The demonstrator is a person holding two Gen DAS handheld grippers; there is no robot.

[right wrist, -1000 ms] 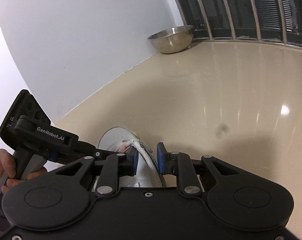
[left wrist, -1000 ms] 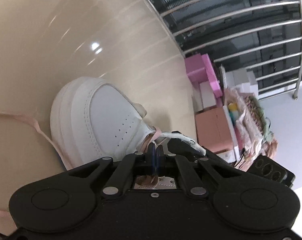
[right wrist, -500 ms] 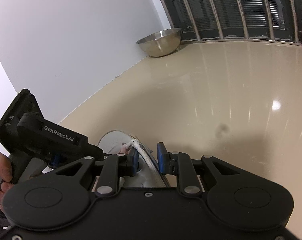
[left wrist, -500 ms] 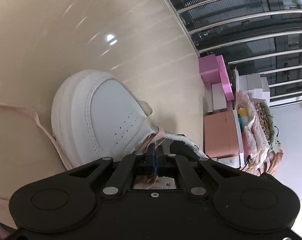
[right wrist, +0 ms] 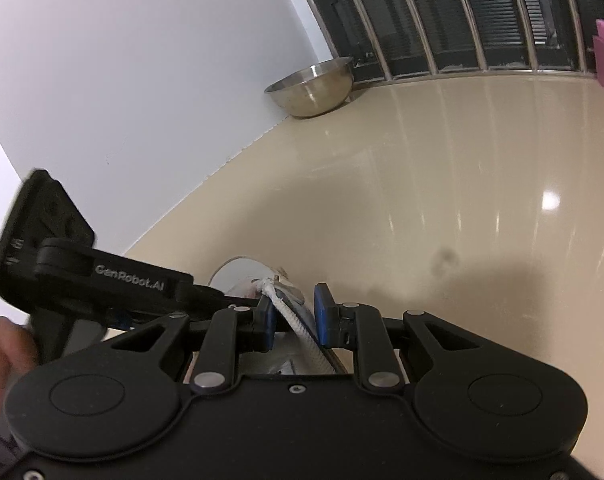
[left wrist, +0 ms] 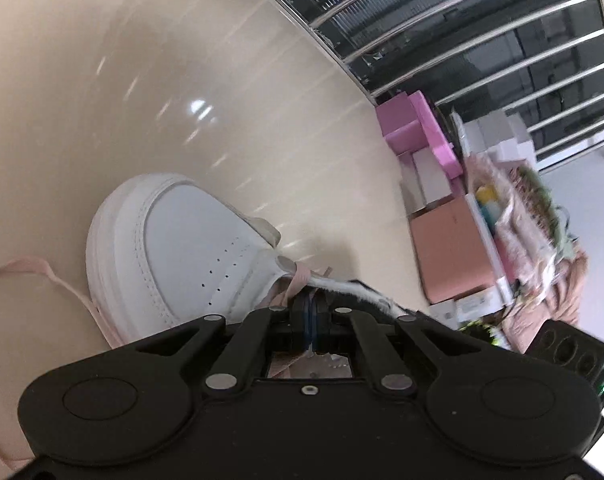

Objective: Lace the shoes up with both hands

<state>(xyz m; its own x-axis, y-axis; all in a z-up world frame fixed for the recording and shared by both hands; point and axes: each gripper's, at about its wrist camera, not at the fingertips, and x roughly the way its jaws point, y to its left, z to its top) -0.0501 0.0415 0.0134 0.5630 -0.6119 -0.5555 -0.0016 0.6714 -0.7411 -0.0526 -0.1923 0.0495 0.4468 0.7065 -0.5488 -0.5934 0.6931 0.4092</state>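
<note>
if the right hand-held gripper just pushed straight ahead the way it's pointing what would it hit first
Most likely the white shoe: its frayed white collar edge already lies between the open fingers of the right hand-held gripper. Past that lies bare beige floor, though depth is hard to judge.

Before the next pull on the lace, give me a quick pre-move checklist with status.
1. Left tongs shut on the pink lace: ok, pads together where the lace runs in at the eyelets.
2. Right tongs open: ok, a clear gap between the blue pads.
3. White rope edge sits between the right pads: ok, not pinched.
4. White shoe flat on the floor: ok, toe points away.
5. Loose lace tail free of snags: cannot tell, it runs out of view at the left.
6. Lace threaded through the right eyelet: cannot tell, hidden by the tongs.
</note>
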